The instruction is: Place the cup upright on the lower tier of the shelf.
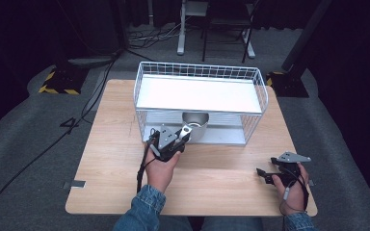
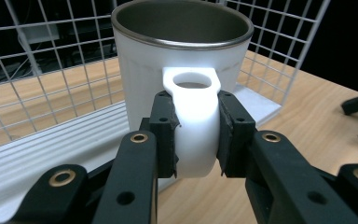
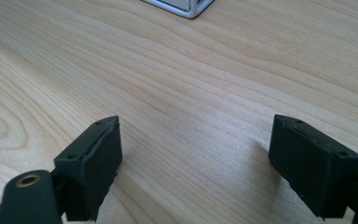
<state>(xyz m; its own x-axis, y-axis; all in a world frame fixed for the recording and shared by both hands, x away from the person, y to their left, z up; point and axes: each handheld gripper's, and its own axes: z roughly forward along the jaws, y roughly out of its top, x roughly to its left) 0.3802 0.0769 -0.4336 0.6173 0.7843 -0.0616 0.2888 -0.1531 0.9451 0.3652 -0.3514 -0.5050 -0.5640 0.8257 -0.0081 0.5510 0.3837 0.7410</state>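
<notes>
**Gripping a mug by its handle at the mouth of the wire rack**

Standing at the person's side of the wooden bench (image 1: 125,159), I see the left tongs (image 1: 185,131) reaching forward to the open front of a white wire rack (image 1: 200,70). In the left gripper view the left tongs (image 2: 196,135) are pinching the white handle (image 2: 193,126) of a mug (image 2: 182,51), one black pad pressed against each flank of it. The mug is white outside with a dull metal lining and rim, and it stands upright with the handle turned toward the person. From above, the mug (image 1: 195,124) sits on the rack's lower tray, under the white upper shelf (image 1: 197,94) and close to the front edge. Wire grid shows behind and beside it.

Over to the right, well apart from the rack, the right tongs (image 1: 265,174) lie low over the bench near its front right corner, held in the person's right hand (image 1: 294,190). In the right gripper view the right tongs (image 3: 196,163) are spread wide, with bare wood grain between the two pads. A corner of the rack's grey base (image 3: 182,5) peeks in at the top edge of that view.
</notes>
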